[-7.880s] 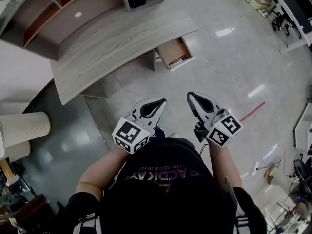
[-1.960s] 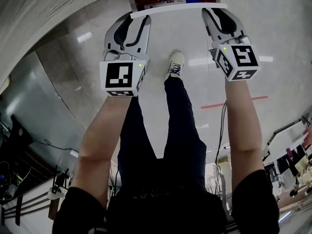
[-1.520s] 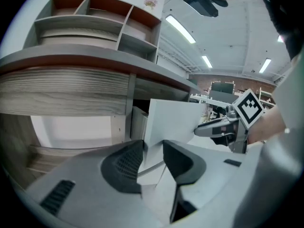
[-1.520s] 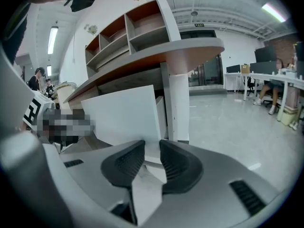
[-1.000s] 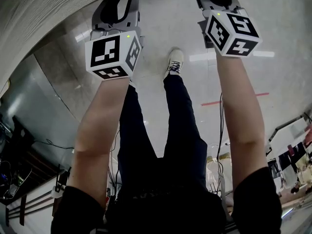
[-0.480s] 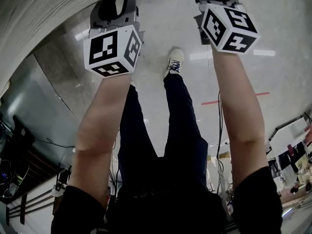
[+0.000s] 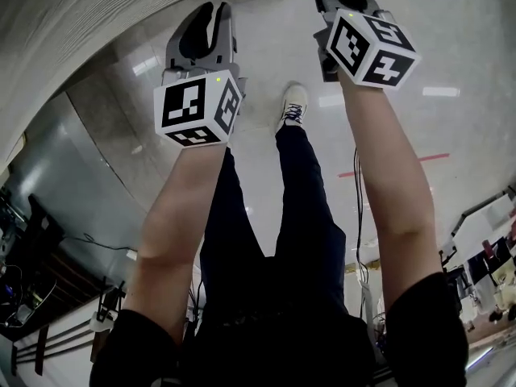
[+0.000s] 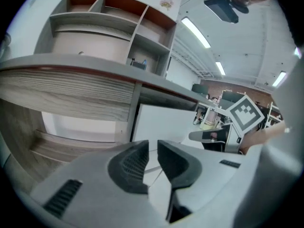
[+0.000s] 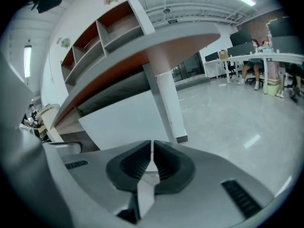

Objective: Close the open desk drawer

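Drawer status: the flat white drawer front (image 8: 164,125) lies straight ahead of both sets of jaws, beyond their tips. It appears to sit flush beneath the edge of the curved grey wood-grain desk surface (image 8: 66,91), with no opening visible above it. By my judgement the drawer is shut or very nearly so.

Left gripper (image 8: 152,146): the jaws are closing, a narrow gap remains, and nothing is between them.

Right gripper (image 9: 152,148): the jaws are closing and nearly together, a mere slit remains, and nothing is held.

Both grippers are held side by side and angled slightly down at the panel. This placement would suit an even two-point push on the front. Whether either tip touches the panel cannot be told.

Surroundings:
- An open shelf unit with red-brown lining (image 8: 118,18) stands above the jaws, on the surface.
- A pale square desk leg (image 9: 167,103) stands just right of the drawer front, beyond the right jaws.
- Glossy grey floor (image 9: 228,113) extends to the right.
- The person's white shoe (image 7: 292,103) is planted below and between the grippers.

Obstructions: nothing stands between the jaws and the drawer front.
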A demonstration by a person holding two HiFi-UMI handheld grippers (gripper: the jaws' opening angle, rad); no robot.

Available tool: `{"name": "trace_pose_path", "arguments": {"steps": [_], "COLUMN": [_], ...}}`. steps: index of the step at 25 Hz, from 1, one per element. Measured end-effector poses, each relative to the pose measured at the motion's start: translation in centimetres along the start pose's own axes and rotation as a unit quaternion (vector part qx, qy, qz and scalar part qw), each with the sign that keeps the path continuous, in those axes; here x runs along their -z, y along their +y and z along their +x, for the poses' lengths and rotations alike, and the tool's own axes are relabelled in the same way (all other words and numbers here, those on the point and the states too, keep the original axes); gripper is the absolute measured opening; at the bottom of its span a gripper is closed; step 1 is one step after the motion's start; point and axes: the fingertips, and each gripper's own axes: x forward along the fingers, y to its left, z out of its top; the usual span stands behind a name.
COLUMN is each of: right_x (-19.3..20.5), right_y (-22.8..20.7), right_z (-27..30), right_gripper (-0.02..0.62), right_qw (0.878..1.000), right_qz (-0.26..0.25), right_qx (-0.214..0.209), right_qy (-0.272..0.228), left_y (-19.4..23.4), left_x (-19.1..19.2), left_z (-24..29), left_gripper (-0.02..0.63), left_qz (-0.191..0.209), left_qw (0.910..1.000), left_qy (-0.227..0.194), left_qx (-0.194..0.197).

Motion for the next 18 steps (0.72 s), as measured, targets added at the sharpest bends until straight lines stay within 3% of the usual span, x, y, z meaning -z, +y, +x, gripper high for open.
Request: {"name": "trace_pose_path", "arguments": {"steps": [2, 5, 10, 18], "right_x": [0.3, 0.7, -0.8, -3.6], "right_y": [2.0, 5.1, 9.3, 17.3], "right_z": [-1.2, -3.1, -7.7, -15.0], "right_gripper": [0.018, 0.017, 0.017, 0.017], "right_qw": [0.999, 0.997, 0.994, 0.99], "right_qz": [0.009, -0.004, -0.01, -0.017], "right_qx": [-0.038, -0.078, -0.108, -0.129], "right_qy": [0.0, 0.003, -0.018, -0.051], "left_y": [-0.8, -1.9, -4.4, -6.9], "left_x": [0.2, 0.3, -1.8, -6.6], "left_z": [-1.4, -3.3, -7.2, -14.5], "left_gripper": [0.012, 0.011, 0.011, 0.012], "left_qz": [-0.01, -0.024, -0.042, 0.009], "left_qw": [0.9998, 0.9987, 0.9955, 0.9848], "left_qy": [0.0, 0.003, -0.014, -0.032], "left_qx": [0.019, 0.045, 0.084, 0.17]}}
